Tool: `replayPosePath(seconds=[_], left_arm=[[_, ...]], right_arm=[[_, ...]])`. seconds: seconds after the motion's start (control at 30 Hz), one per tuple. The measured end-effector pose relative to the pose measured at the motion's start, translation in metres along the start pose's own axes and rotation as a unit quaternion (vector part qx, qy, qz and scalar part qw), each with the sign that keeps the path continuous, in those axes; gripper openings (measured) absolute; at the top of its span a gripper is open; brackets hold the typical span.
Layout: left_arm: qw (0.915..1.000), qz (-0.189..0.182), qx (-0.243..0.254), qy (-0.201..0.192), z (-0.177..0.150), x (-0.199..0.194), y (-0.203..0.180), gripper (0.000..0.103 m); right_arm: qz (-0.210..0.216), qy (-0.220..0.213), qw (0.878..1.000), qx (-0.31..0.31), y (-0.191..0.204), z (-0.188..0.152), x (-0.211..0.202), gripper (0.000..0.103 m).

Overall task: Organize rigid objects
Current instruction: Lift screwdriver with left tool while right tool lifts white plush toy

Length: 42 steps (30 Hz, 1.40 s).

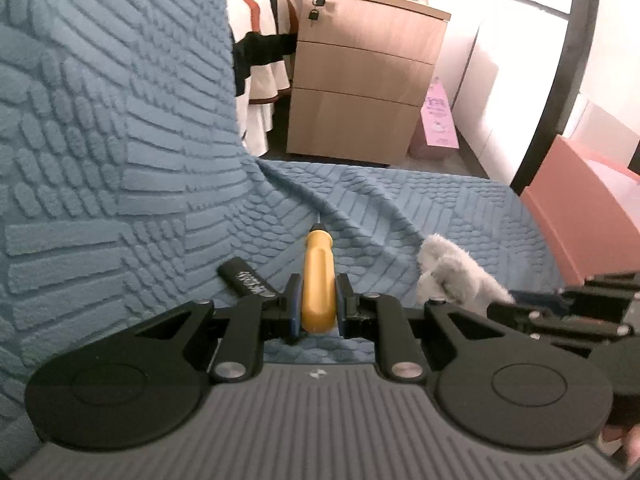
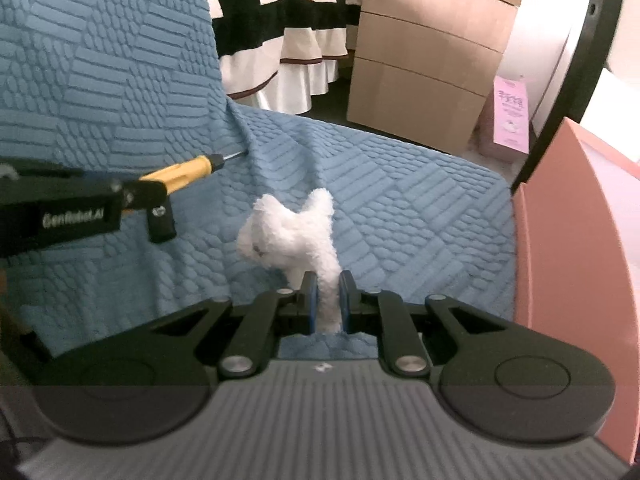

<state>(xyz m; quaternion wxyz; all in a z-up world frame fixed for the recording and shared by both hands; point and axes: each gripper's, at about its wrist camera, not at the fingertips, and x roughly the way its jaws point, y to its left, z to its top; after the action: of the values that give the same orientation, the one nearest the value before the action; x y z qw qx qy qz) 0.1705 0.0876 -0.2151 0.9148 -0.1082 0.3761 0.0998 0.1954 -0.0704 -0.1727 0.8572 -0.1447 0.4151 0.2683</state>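
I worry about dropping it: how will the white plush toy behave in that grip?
The white plush toy looks soft, probably sagging and squashing between the right gripper pads. Its fluffy pile likely grips well; it seems light, so unlikely to slip.

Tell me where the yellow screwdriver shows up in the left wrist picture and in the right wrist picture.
Left wrist: the yellow screwdriver sits at centre, clamped in the left gripper, tip pointing away.
Right wrist: it lies at the left edge, middle height, tip pointing right.
Shared landmark: the wooden drawer cabinet in the upper background.
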Motion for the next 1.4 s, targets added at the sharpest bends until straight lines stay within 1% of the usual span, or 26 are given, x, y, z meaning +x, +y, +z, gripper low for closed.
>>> replayPosePath(seconds=[0.17,0.3,0.37,0.5,0.57,0.7,0.87,0.97,1.1,1.17,1.2,1.23,1.3,1.37,1.4], left_arm=[[0.9999,-0.012,0.000,-0.001,-0.002,-0.004,-0.010,0.020],[0.9994,-0.030,-0.018,0.007,-0.006,-0.010,-0.014,0.020],[0.9988,-0.037,-0.026,0.019,-0.009,-0.009,-0.014,0.020],[0.9977,-0.045,-0.025,0.045,-0.016,-0.007,-0.014,0.020],[0.9961,-0.056,-0.026,0.062,-0.021,-0.006,-0.012,0.020],[0.9913,-0.074,-0.052,0.096,-0.027,-0.001,-0.007,0.020],[0.9901,-0.074,-0.048,0.109,-0.029,0.005,-0.011,0.020],[0.9904,-0.073,-0.044,0.109,-0.028,0.007,-0.015,0.021],[0.9900,-0.066,-0.052,0.114,-0.026,0.014,-0.017,0.029],[0.9901,-0.062,-0.056,0.113,-0.025,0.016,-0.017,0.032],[0.9903,-0.060,-0.056,0.112,-0.023,0.017,-0.017,0.034],[0.9904,-0.057,-0.058,0.112,-0.023,0.018,-0.017,0.039],[0.9902,-0.053,-0.065,0.112,-0.021,0.019,-0.015,0.044],[0.9902,-0.051,-0.068,0.111,-0.019,0.020,-0.015,0.044],[0.9902,-0.050,-0.069,0.111,-0.019,0.021,-0.014,0.044]], right_arm=[[-0.014,0.007,1.000,-0.007,0.000,-0.011,-0.007,0.015],[-0.015,0.016,1.000,0.001,-0.002,-0.020,-0.012,0.015],[-0.015,0.019,1.000,0.006,-0.004,-0.026,-0.016,0.015],[-0.011,0.028,0.999,0.020,-0.006,-0.037,-0.024,0.015],[-0.010,0.032,0.999,0.025,-0.006,-0.042,-0.026,0.015],[-0.004,0.034,0.998,0.046,-0.009,-0.049,-0.029,0.016],[0.008,0.034,0.997,0.061,-0.013,-0.051,-0.030,0.017],[0.032,0.034,0.996,0.080,-0.021,-0.051,-0.031,0.019],[0.049,0.025,0.994,0.096,-0.027,-0.050,-0.033,0.022],[0.052,0.025,0.994,0.095,-0.027,-0.050,-0.032,0.032],[0.053,0.025,0.994,0.093,-0.027,-0.049,-0.032,0.034],[0.057,0.024,0.994,0.092,-0.027,-0.048,-0.032,0.038],[0.062,0.019,0.994,0.091,-0.029,-0.043,-0.031,0.046],[0.071,0.017,0.993,0.093,-0.031,-0.038,-0.029,0.063],[0.074,0.015,0.993,0.095,-0.032,-0.035,-0.027,0.066]])
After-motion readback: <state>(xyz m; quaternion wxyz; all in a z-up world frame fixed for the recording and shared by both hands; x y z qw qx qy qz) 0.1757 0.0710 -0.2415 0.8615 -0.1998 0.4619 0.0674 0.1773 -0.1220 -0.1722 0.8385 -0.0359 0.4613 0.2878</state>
